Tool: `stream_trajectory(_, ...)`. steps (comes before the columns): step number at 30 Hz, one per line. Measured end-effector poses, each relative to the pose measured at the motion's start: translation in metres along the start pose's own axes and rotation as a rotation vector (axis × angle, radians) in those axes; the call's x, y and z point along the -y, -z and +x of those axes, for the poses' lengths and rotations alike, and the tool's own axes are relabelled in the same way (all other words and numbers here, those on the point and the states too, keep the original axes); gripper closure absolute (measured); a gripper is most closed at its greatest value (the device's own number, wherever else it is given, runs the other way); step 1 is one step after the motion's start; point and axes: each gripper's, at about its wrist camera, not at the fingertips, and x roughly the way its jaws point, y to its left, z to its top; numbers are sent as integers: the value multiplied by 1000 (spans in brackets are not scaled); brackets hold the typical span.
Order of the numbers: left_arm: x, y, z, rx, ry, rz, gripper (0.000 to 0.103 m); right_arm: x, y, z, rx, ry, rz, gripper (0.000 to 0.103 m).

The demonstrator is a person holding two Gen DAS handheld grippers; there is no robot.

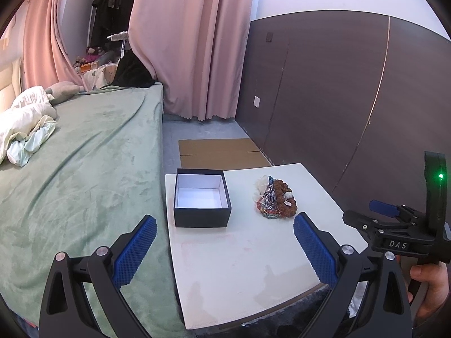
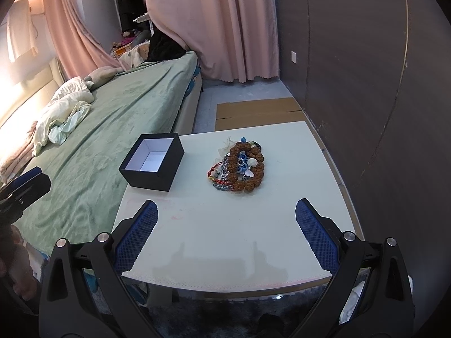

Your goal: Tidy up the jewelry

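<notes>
White table (image 2: 231, 239) is sitting betw. green bed (image 2: 118, 129) & dark wall panel, nothing on its near part. Left gripper (image 1: 224, 240) & right gripper (image 2: 225, 225) are both hovering over near edge w/ jaws spread wide, holding nothing. Further back, black box (image 2: 153, 166) is standing open & empty at table's left; jewelry pile (image 2: 239, 167) is lying just right of it, apart. Pink curtains are hanging beyond.
</notes>
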Motion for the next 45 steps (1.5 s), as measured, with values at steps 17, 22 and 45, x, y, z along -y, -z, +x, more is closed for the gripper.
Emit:
stream_trajectory(17, 14, -8, 76, -82, 140, 9, 21, 63, -19, 48, -60, -67, 290, 19)
stream_trajectory(22, 24, -14, 107, -102, 181, 32, 26, 75, -30, 63, -57, -77, 343, 22)
stream_trajectory(45, 58, 9, 243, -225, 369, -45, 40, 138, -14, 138, -157, -121, 607, 34)
